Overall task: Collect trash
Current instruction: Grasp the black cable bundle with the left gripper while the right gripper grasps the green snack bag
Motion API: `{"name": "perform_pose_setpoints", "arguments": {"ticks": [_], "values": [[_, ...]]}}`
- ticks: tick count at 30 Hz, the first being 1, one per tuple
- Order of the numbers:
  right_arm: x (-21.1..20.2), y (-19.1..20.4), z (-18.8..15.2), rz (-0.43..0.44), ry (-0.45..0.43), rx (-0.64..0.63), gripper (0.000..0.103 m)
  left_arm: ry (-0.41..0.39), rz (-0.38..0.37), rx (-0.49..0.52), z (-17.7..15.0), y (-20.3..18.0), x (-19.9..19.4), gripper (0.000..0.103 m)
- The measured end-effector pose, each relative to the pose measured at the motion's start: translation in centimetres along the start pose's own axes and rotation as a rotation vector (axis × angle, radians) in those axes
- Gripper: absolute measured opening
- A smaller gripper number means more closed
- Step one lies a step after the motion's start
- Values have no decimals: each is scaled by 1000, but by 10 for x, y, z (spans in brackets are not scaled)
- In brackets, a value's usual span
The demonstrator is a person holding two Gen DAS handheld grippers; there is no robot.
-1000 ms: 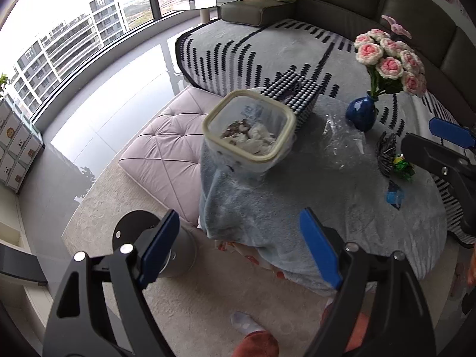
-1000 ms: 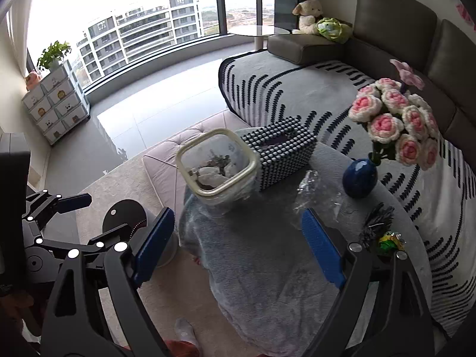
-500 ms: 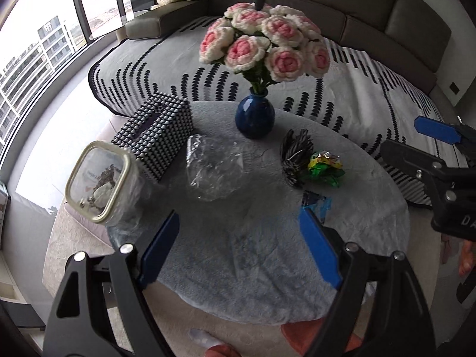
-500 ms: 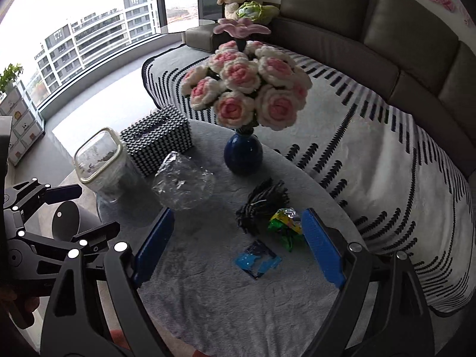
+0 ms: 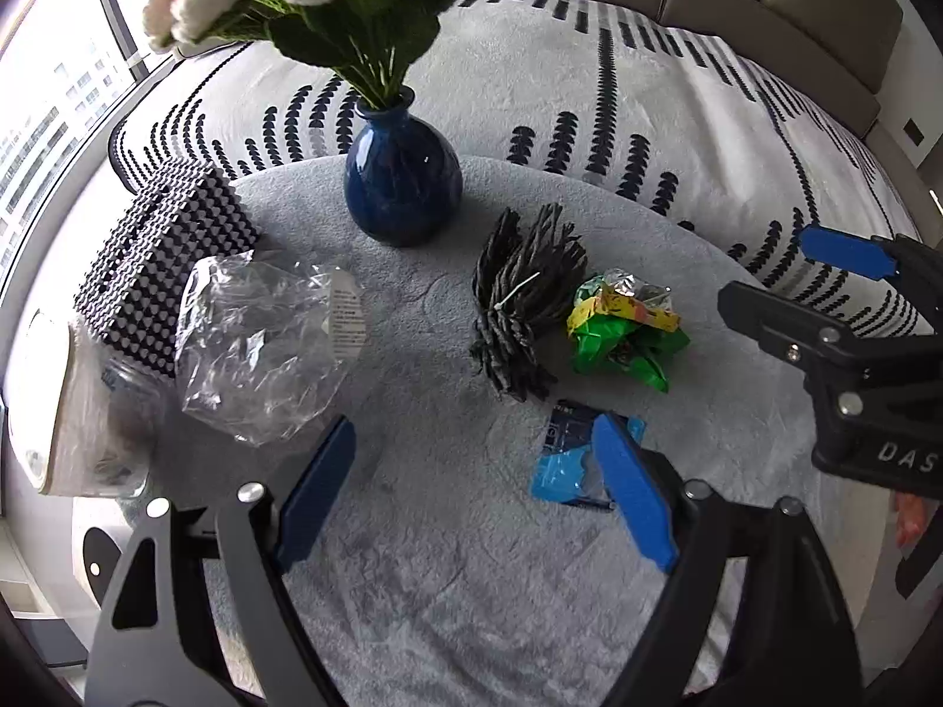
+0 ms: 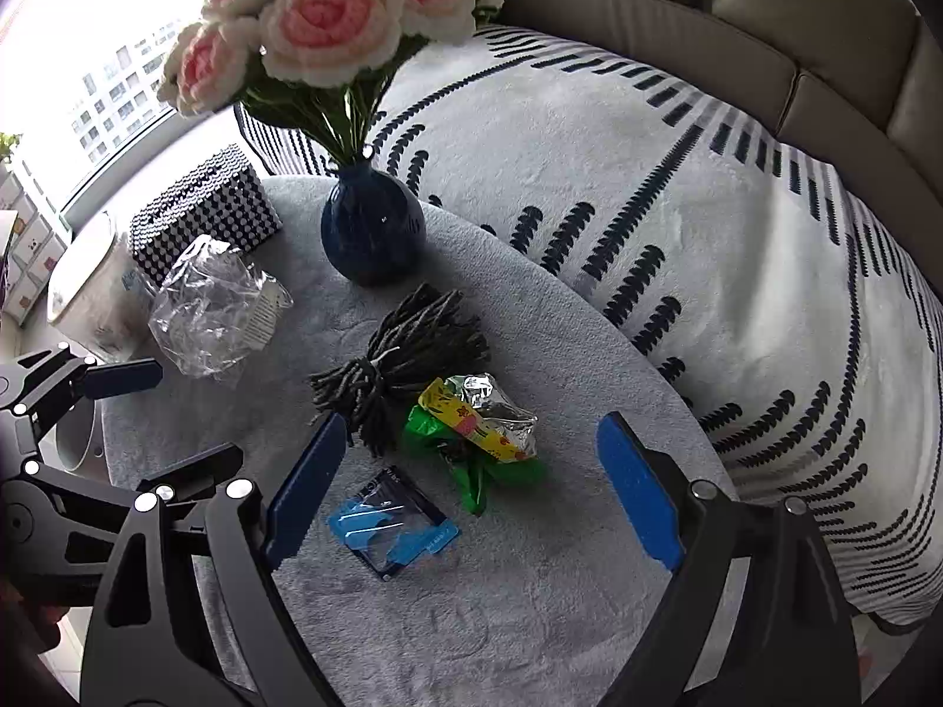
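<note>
Showing only in right view: pink blooms (image 6: 330, 23); both tools (image 5: 471, 495) (image 6: 471, 471) wide, empty.

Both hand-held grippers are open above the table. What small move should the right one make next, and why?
Probably lower the right hand-held gripper onto the green wrapper and close on it. Its jaws stand wide and empty, and the crumpled wrapper lies loose on the table cover just ahead, between the pads, apart from the blue packet and the dark bundle.
</note>
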State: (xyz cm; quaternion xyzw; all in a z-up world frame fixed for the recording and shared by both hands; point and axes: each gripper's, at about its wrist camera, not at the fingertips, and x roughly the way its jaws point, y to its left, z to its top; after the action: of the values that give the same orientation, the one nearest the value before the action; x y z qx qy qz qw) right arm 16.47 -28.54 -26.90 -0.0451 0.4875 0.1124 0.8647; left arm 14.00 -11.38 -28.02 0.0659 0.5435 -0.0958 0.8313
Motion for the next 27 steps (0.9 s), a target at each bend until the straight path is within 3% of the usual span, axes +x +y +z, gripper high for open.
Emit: {"name": "perform_pose_setpoints", "arguments": {"ticks": [15,17,19,20,21,24,27], "values": [[92,-21,-30,79,81,-106,83,11,-13,21,15,-9,87,83],[98,-20,-32,90,90,-119,73,11,-22,16,15,-8,93,83],[103,-22,-32,104,108,-120,54,-1,-37,15,15,-8,95,81],[105,-22,-32,108,115,-120,51,-3,-40,20,15,-9,96,75],[107,-23,-32,111,120,-120,46,0,-43,26,15,-9,98,61],[109,-23,-31,111,125,-126,36,29,-67,36,15,-11,106,43],[108,-24,-30,105,119,-127,32,38,-82,38,15,-11,111,32]]}}
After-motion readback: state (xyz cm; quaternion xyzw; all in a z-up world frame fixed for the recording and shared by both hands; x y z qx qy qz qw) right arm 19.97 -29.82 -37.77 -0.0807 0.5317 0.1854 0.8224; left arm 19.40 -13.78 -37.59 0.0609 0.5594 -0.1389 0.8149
